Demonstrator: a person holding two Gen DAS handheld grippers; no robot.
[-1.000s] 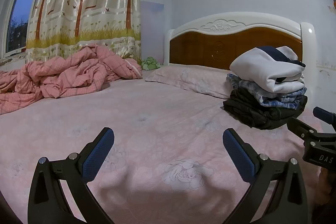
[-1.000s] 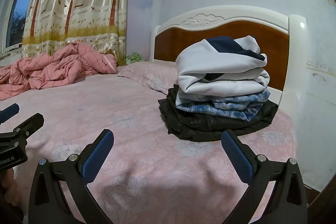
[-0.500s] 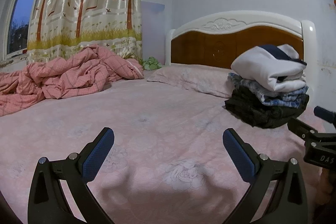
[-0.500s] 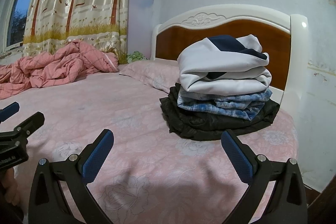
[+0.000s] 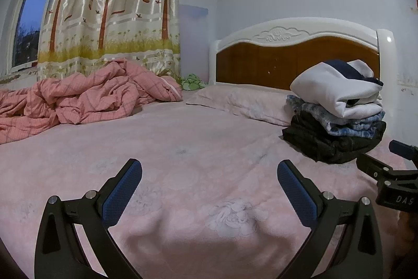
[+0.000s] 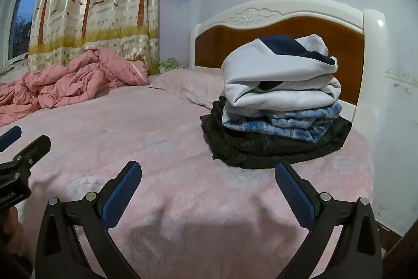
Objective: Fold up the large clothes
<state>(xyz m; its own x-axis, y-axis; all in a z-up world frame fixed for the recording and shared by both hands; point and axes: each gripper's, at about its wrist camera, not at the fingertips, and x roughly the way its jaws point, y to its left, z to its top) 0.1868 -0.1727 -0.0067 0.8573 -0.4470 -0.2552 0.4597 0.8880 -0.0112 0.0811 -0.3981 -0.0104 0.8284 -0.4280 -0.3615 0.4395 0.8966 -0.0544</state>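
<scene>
A stack of folded clothes (image 6: 277,106) sits on the pink bed near the headboard: a white and navy top (image 6: 277,75) over a blue plaid piece (image 6: 284,122) over a black garment (image 6: 263,148). It also shows at the right in the left wrist view (image 5: 337,111). My left gripper (image 5: 209,190) is open and empty above the pink sheet (image 5: 183,153). My right gripper (image 6: 207,190) is open and empty, just in front of the stack and apart from it.
A crumpled pink checked quilt (image 5: 86,101) lies at the far left by the curtain (image 5: 115,9). A pillow (image 5: 243,103) lies against the headboard (image 5: 295,56). The bed's right edge meets a white wall (image 6: 392,122).
Both views have tilted up slightly, so the stack and the headboard sit a little lower in frame. Both grippers stay open and empty.
</scene>
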